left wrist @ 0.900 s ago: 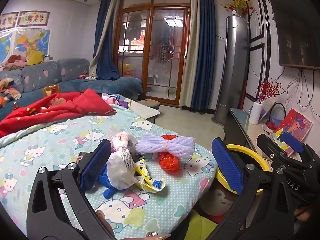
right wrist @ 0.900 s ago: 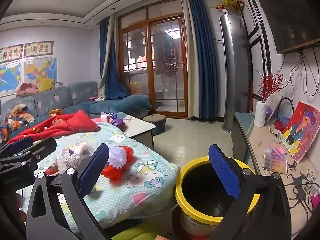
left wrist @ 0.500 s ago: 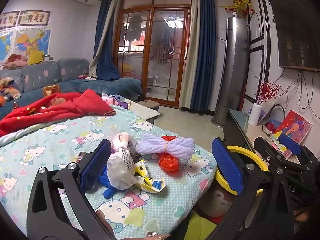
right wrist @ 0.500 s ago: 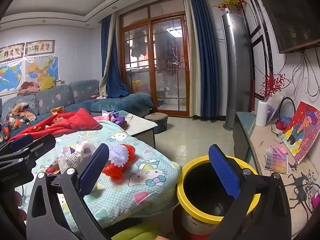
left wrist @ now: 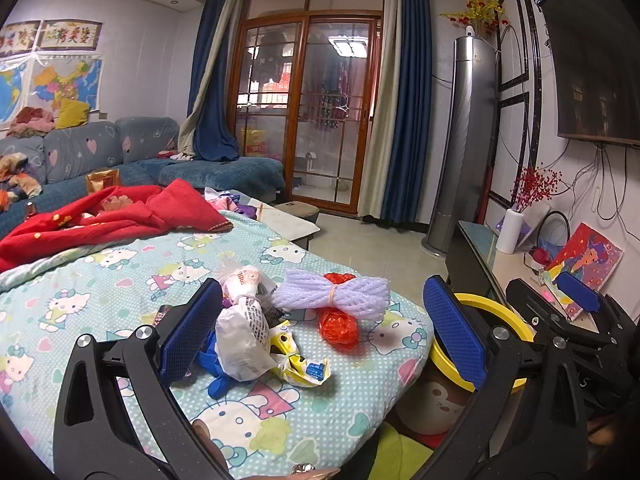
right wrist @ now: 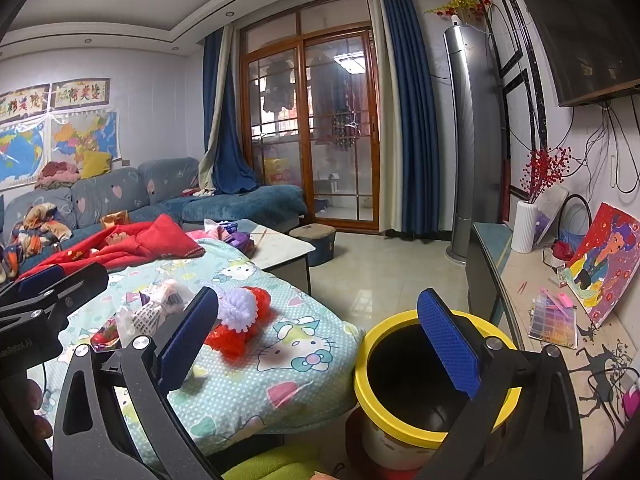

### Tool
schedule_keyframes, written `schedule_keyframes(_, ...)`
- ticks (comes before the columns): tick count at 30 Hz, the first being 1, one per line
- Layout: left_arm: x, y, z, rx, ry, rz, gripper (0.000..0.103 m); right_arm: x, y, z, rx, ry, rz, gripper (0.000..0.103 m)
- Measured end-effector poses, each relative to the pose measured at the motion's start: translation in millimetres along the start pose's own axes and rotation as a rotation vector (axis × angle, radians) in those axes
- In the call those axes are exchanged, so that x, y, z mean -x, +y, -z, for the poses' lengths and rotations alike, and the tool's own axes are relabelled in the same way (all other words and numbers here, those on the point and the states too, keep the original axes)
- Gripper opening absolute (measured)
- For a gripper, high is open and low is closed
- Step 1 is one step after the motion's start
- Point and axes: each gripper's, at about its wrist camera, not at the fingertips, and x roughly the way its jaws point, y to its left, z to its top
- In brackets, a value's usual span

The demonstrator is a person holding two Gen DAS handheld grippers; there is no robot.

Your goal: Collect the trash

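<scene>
- A heap of trash (left wrist: 256,320) is seen on the cartoon-print quilt (left wrist: 100,288) near its edge: a white bag (left wrist: 240,336), a yellow wrapper (left wrist: 296,364), a blue scrap (left wrist: 218,382), a white foam net (left wrist: 340,294) and a red net (left wrist: 338,324).
- A yellow-rimmed bin (right wrist: 400,428) stands on the floor just beside the quilt's edge, its mouth open.
- A red blanket (left wrist: 112,216) lies farther back on the quilt; a sofa (left wrist: 100,152) is behind it, and a low tabletop (right wrist: 280,246) beyond.
- A side counter (right wrist: 516,280) on the right carries a white vase (right wrist: 524,226) and a painting (right wrist: 604,264).
- Compared with the earlier frames, the trash and bin are unchanged in place; only a slight shift of both views is noted.
- The left tongs (left wrist: 316,328) are held wide open, tilted slightly down, with the heap framed between the pads but not touched.
- The right tongs (right wrist: 320,336) are likewise wide open and empty, tilted slightly down, framing the quilt's edge and the bin.
- Each pair of tongs is seen at the edge of the other's view.
</scene>
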Motion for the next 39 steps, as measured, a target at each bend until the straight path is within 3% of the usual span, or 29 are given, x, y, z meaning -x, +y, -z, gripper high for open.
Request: schedule_keyframes(39, -7.2, -2.5, -4.6, 0.004, -0.009, 0.007, 0.092, -2.0, 1.6, 1.3, 0.008, 0.011, -0.002, 0.097)
